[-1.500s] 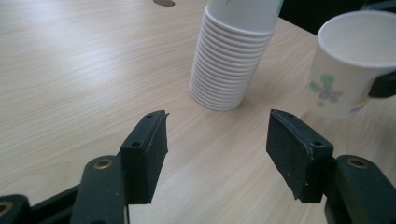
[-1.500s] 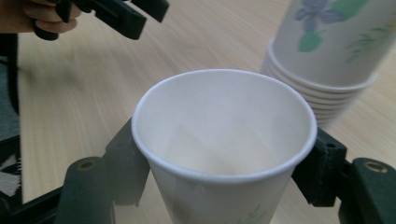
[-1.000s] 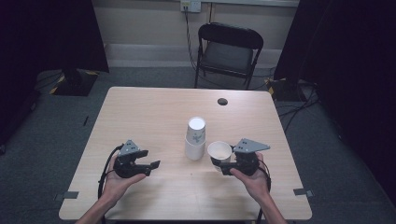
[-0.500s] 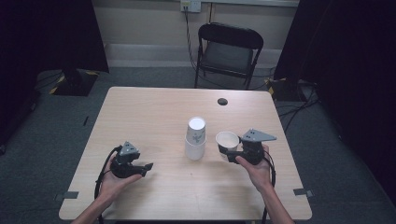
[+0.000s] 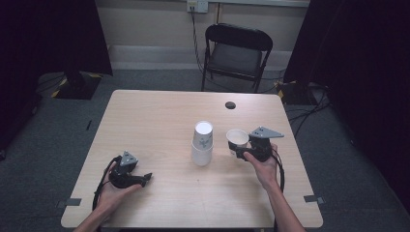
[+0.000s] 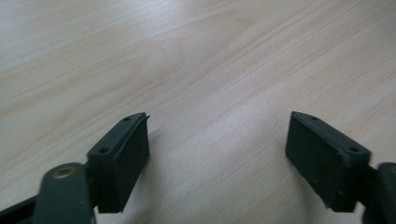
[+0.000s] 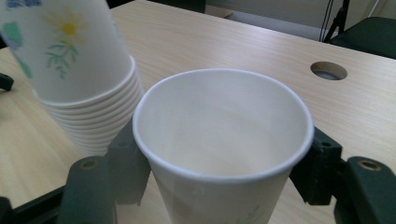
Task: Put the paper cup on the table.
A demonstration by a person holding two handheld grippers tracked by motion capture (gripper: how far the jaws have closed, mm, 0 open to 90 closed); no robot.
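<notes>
Right of centre in the high view, the right gripper (image 5: 240, 153) squeezes a paper cup (image 5: 237, 138) between its fingers; harder pressure could crumple it, or nudge the cup stack (image 5: 202, 143). The left gripper (image 5: 143, 178) has just been opening, fingers empty.

Wooden table (image 5: 159, 121) with cup stack (image 5: 201, 143)

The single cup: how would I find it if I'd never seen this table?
Find the wooden table, then the upside-down cup stack at its middle. Right of it, the right hand-held gripper holds the single cup, the one with its mouth up.

Matt paper cup (image 7: 219, 154); smooth pale wood-grain table (image 5: 159, 121).
</notes>
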